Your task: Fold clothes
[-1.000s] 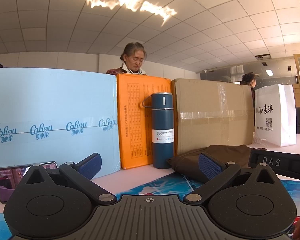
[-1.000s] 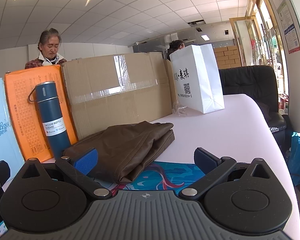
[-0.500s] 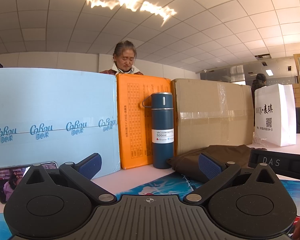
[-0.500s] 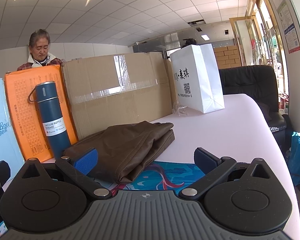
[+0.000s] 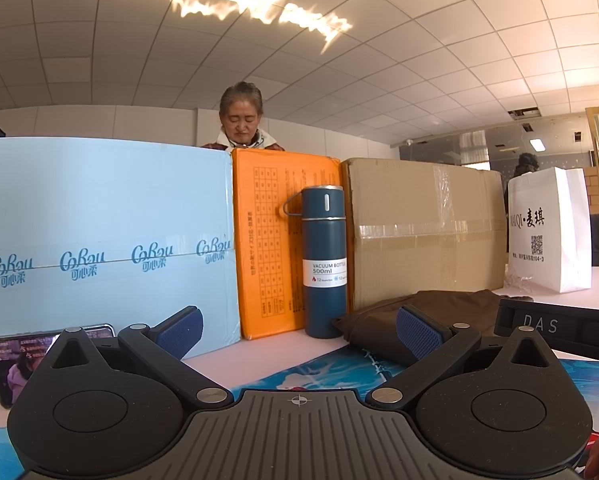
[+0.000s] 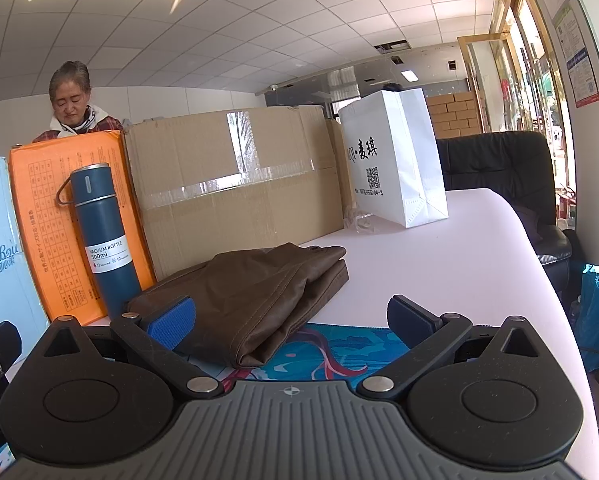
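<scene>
Brown folded garment (image 6: pixel 259 292) lies untouched; both grippers' fingers (image 5: pixel 179 330) (image 6: pixel 171 326) spread wide, empty.

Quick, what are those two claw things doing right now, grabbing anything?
Left gripper: open, holding nothing.
Right gripper: open, holding nothing; the folded brown cloth garment lies on the table just ahead.

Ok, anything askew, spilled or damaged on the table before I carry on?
Nothing stands out. The brown garment lies folded, partly on the printed mat; the blue bottle stands upright by the orange box. No spills show.
</scene>
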